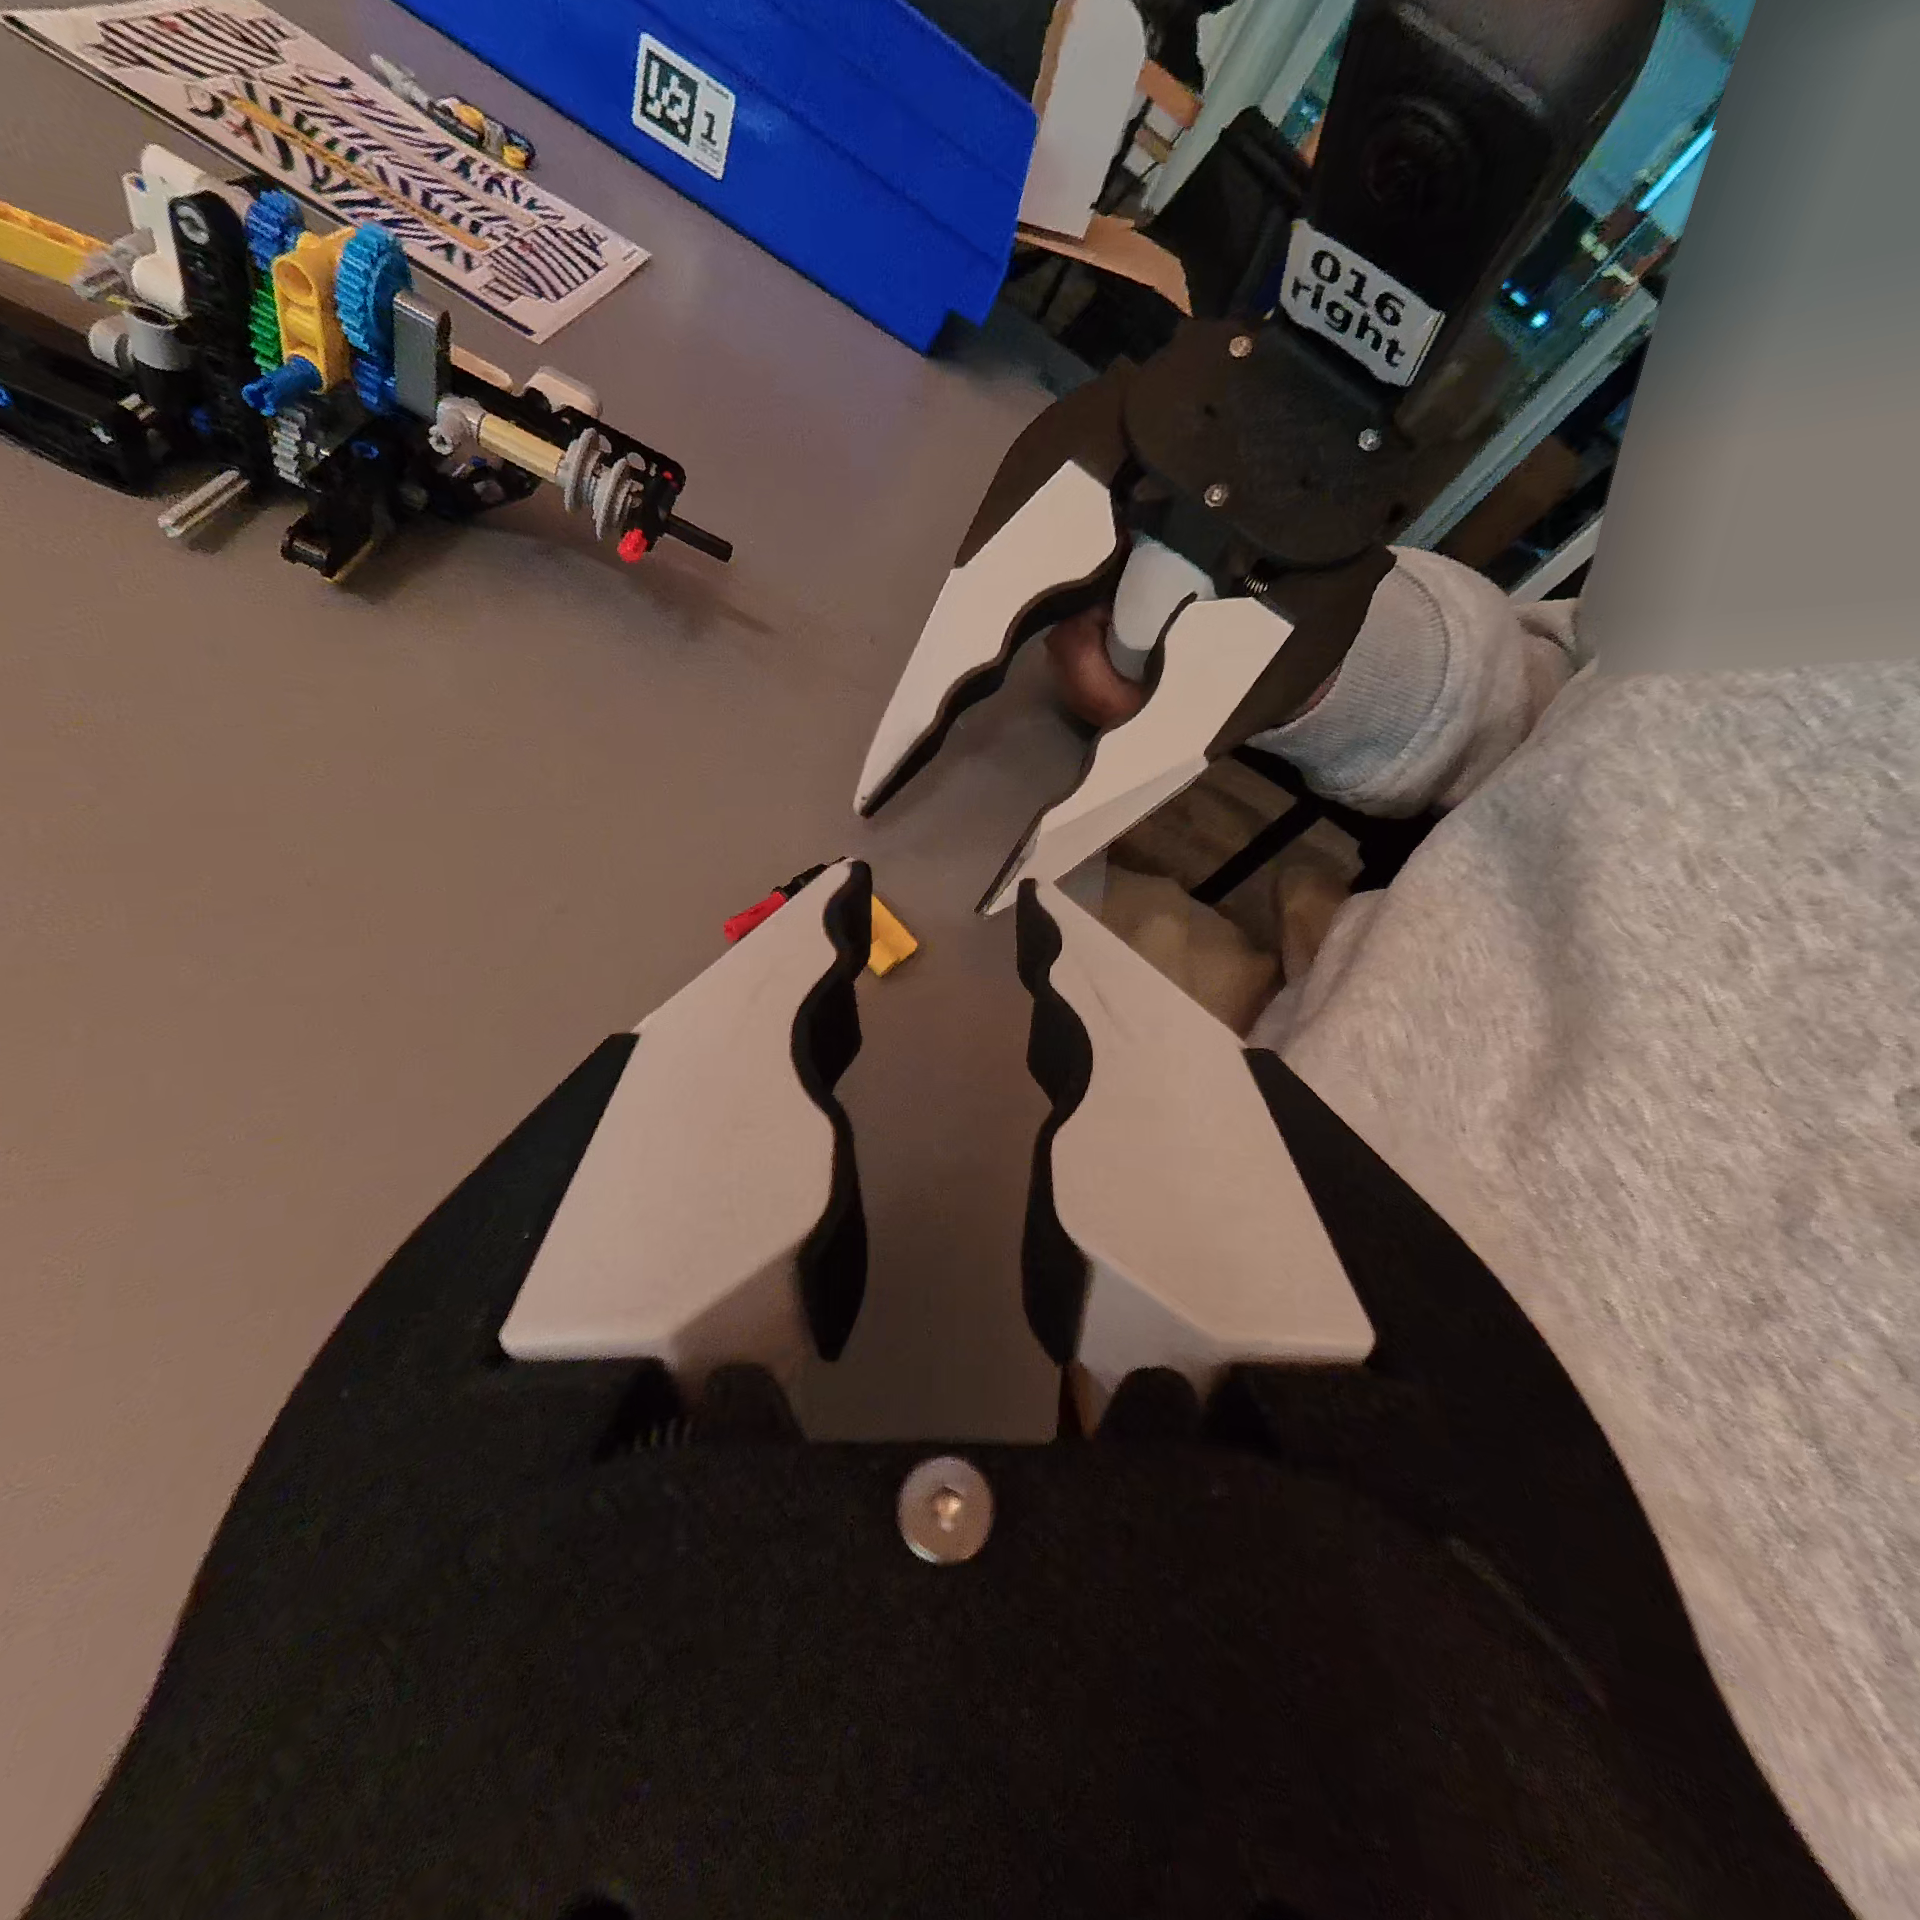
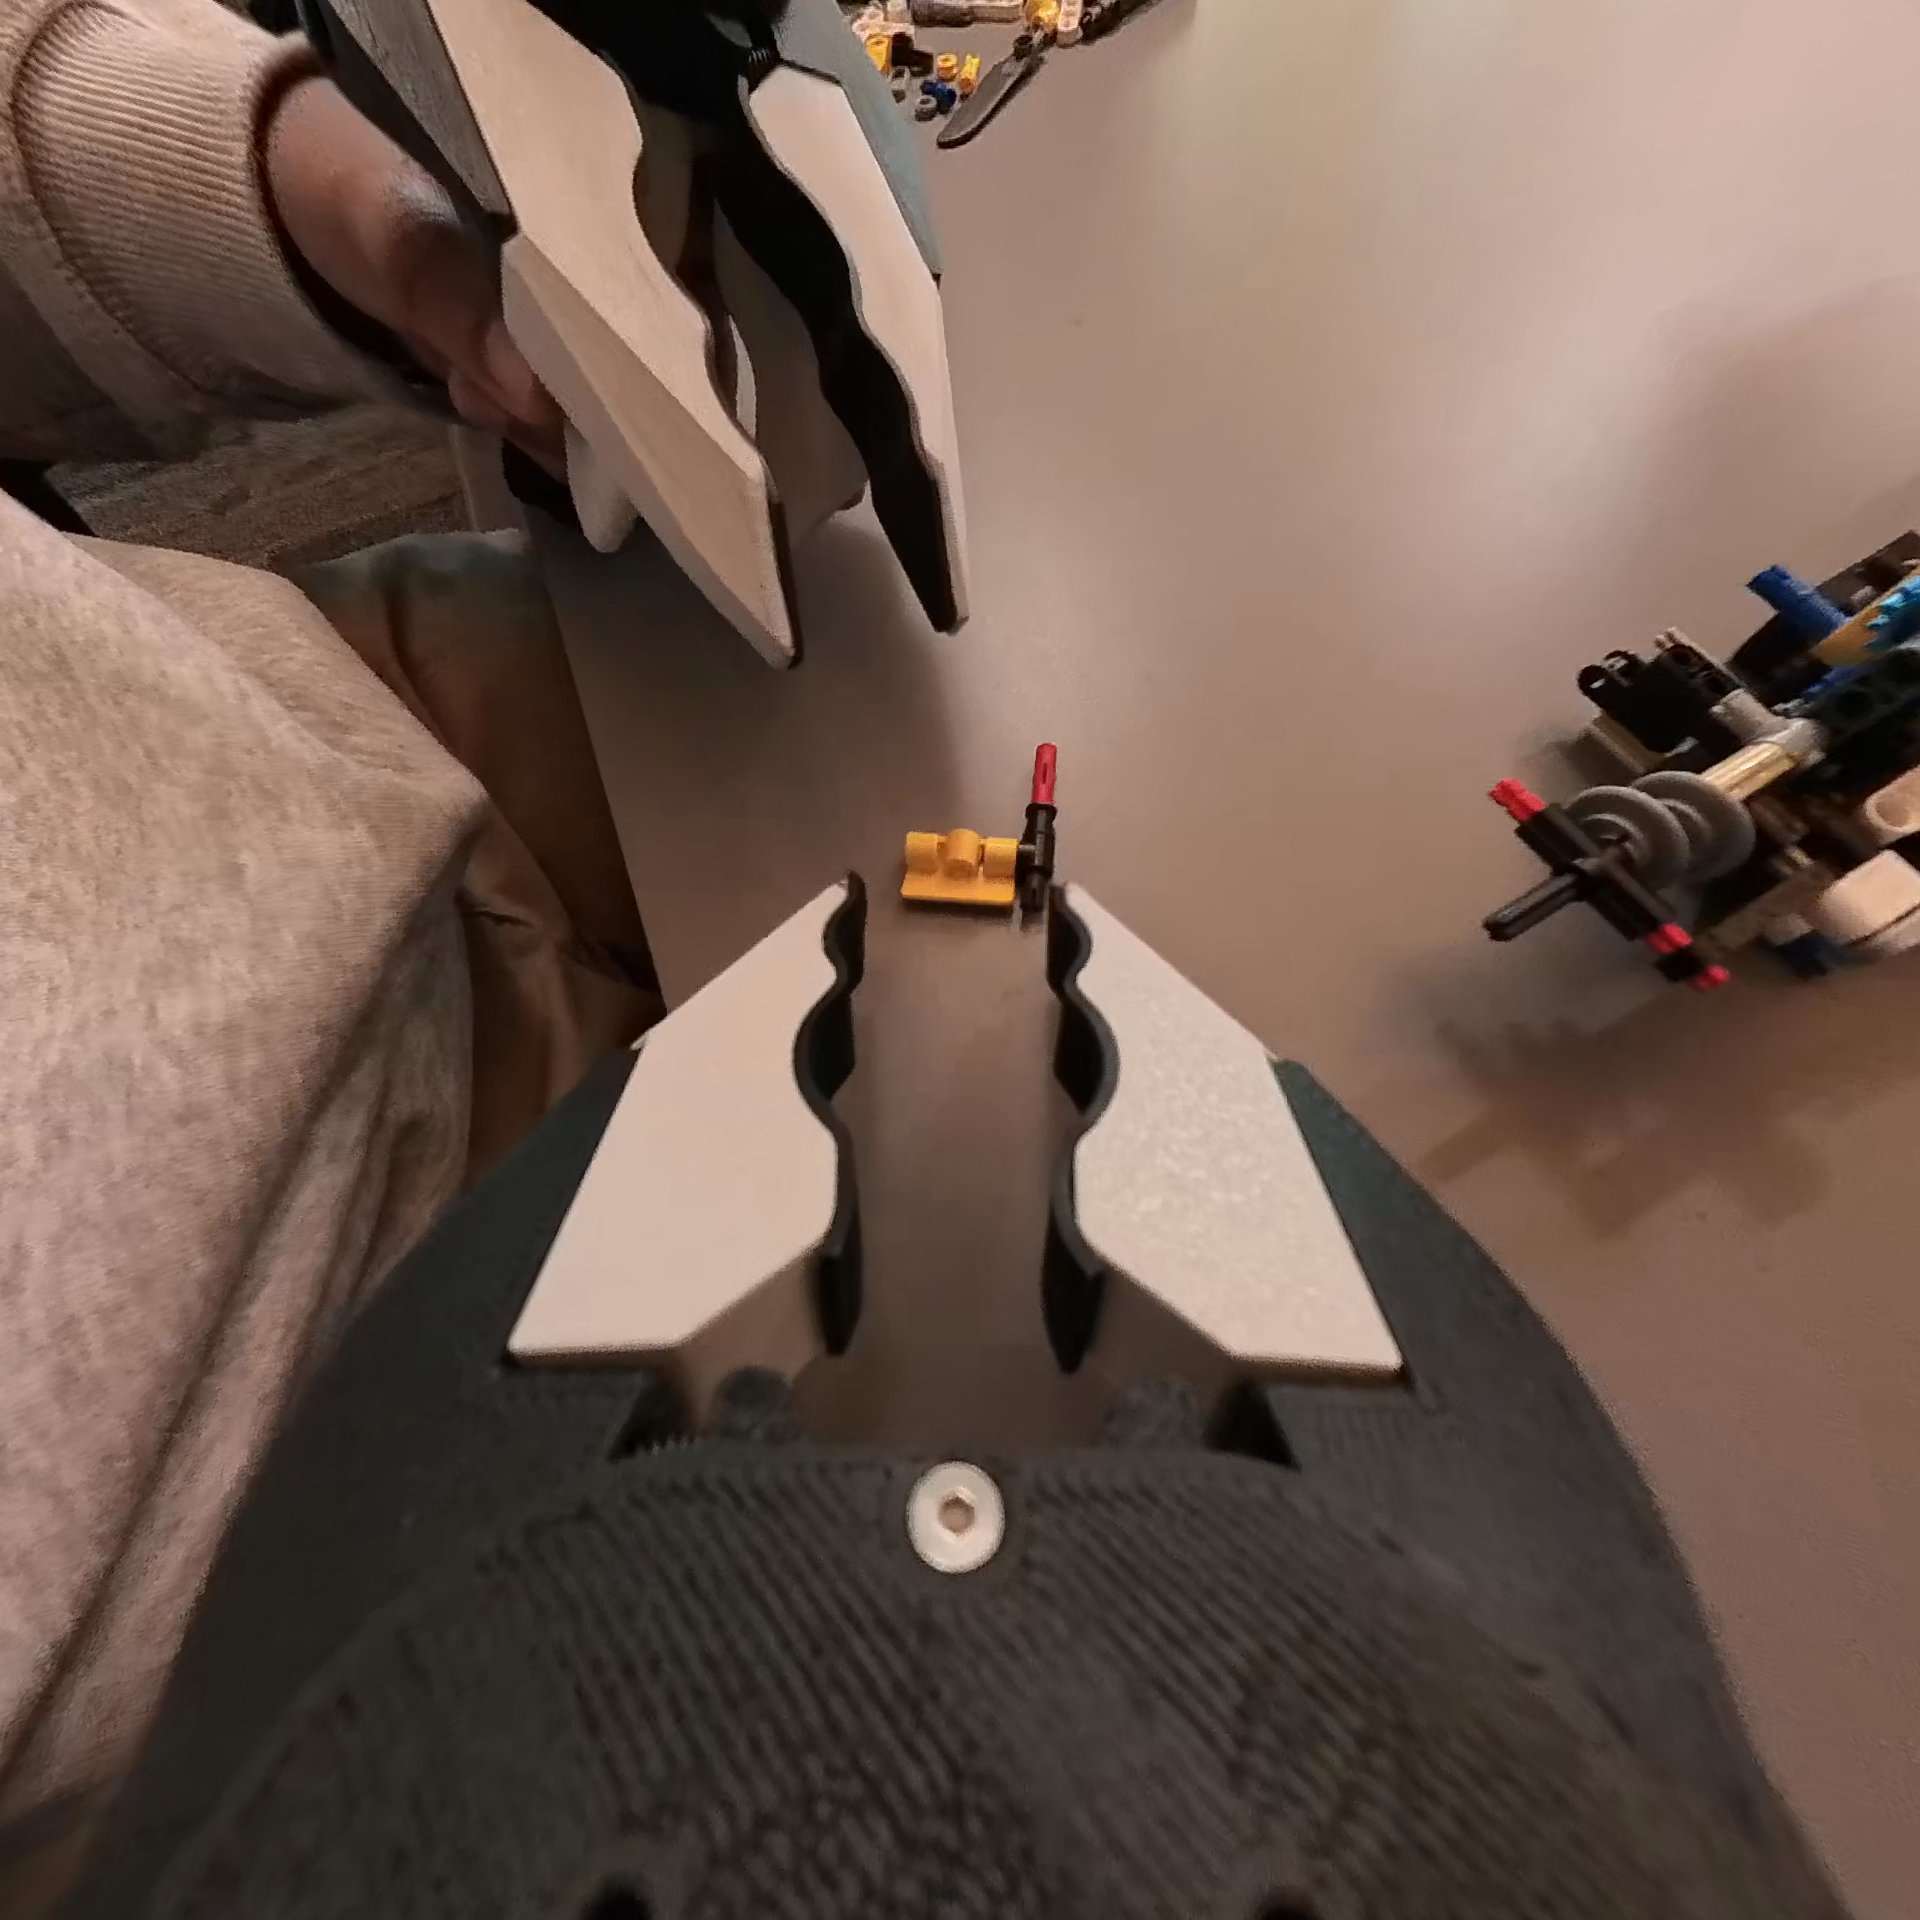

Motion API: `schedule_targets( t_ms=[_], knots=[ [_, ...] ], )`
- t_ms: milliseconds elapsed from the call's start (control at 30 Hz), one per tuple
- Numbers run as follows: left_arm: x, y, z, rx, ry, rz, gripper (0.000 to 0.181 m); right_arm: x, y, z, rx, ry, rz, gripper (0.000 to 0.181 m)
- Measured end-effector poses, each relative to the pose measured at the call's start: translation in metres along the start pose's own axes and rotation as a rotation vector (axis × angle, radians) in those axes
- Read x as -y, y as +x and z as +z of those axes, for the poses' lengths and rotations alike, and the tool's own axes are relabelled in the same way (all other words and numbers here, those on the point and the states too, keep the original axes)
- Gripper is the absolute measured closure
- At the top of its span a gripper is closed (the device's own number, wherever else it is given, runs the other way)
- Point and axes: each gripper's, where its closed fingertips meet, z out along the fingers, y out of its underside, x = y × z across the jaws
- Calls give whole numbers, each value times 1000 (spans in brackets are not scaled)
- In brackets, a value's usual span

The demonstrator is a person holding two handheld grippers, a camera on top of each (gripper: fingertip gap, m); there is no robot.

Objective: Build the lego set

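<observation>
**Both grippers closing in on a loose part**

Left wrist view: left gripper (image 1: pixel 940 883) jaws parted, empty; yellow piece (image 1: pixel 891 938) lies on the table (image 1: pixel 416 935) at its tips.

Right wrist view: right gripper (image 2: pixel 954 899) agape, empty. Yellow piece's long axis runs crosswise; red-tipped black pin (image 2: pixel 1038 826) points away. Likely pickup step: lower and straddle.

A small flat yellow plastic hinge piece (image 2: pixel 956 869) lies on the grey table (image 2: pixel 1351 416), touching a black-and-red pin (image 2: pixel 1039 826); the half-built multicoloured model (image 2: pixel 1725 821) stands far right.
</observation>
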Motion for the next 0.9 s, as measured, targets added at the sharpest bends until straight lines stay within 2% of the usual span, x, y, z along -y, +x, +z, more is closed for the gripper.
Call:
schedule_targets(
  t_ms=[133,233,333,400,467,567,767,900],
  knots=[
    [11,-2,-1,30,61,9,157,12,2,-8,-5,82,34,152],
    [33,-13,-7,52,159,-36,156,34,9,-19,-33,194,44,154],
    [65,-34,-15,66,318,-119,155,50,29,-29,-140,265,-14,158],
    [77,-49,-17,55,380,-176,156,58,43,-36,-213,344,-19,165],
    [77,-61,-16,52,374,-214,156,65,48,-40,-212,408,-11,167],
    [74,-70,-16,86,370,-208,156,73,52,-44,-190,420,-51,166],
    [64,-53,-19,205,317,-106,156,86,54,-54,-157,478,-32,166],
    [45,-38,-19,284,296,-76,156,82,53,-54,-127,481,48,164]
  ],
)
